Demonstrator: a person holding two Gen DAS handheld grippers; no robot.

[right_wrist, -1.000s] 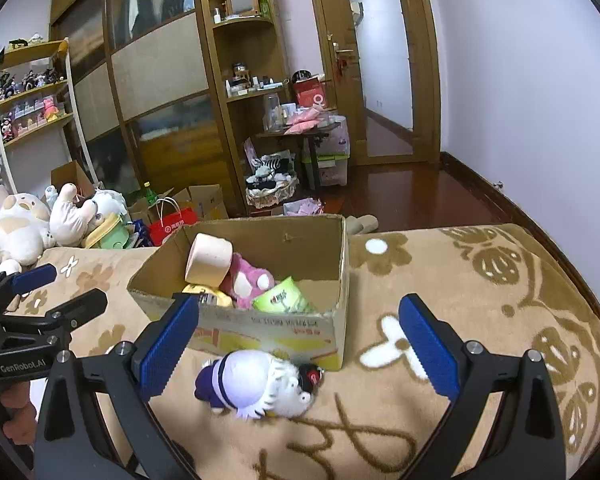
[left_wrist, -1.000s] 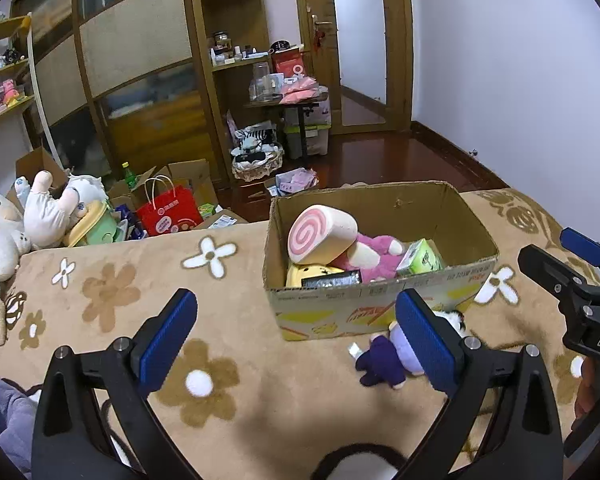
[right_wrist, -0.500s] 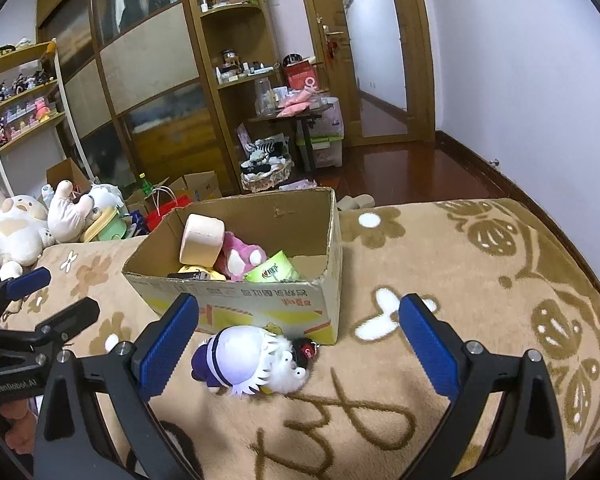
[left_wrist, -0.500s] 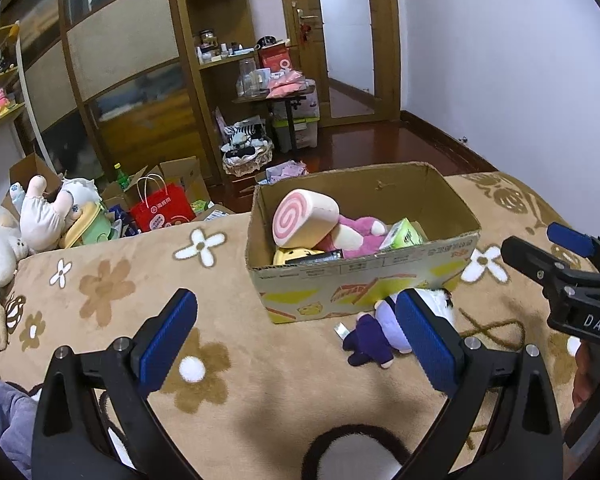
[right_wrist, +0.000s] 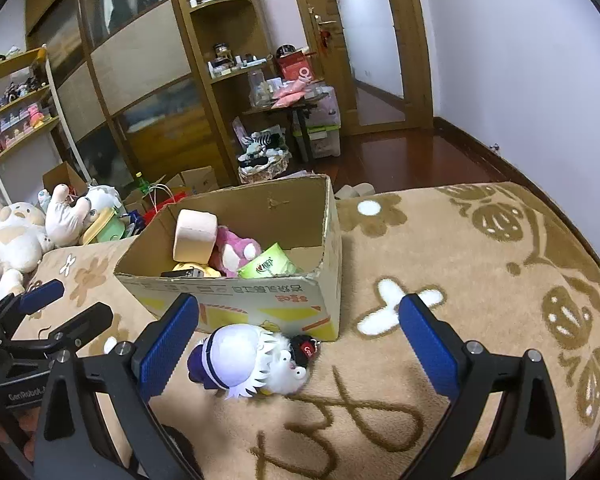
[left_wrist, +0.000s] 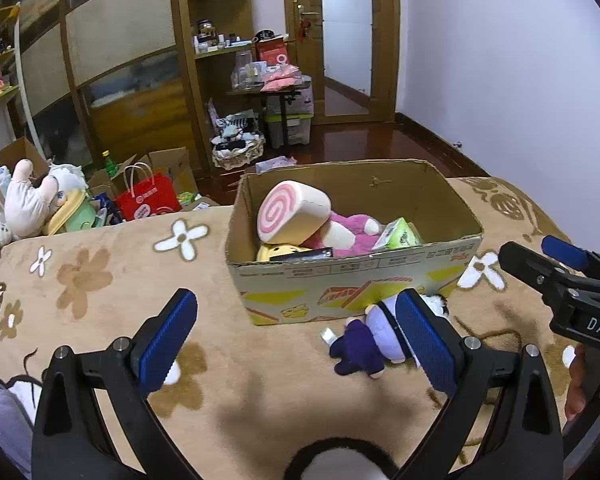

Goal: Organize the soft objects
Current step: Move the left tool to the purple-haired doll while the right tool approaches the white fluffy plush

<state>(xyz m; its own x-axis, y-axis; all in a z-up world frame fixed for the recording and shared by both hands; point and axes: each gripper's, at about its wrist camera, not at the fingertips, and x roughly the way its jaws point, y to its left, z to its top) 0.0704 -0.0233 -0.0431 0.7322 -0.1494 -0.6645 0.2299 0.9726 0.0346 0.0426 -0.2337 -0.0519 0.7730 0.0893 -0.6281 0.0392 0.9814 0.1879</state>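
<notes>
Between spread right jaws, plush doll [right_wrist: 252,358], against cardboard box [right_wrist: 260,308]

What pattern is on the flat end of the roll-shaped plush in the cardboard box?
A pink-and-white spiral on the roll-shaped plush, clearest in the left wrist view.

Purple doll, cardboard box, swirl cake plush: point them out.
purple doll [right_wrist: 236,354]: right wrist view, white head.
cardboard box [right_wrist: 260,308]: right wrist view, front wall.
swirl cake plush [left_wrist: 278,212]: left wrist view, pink spiral face.
</notes>
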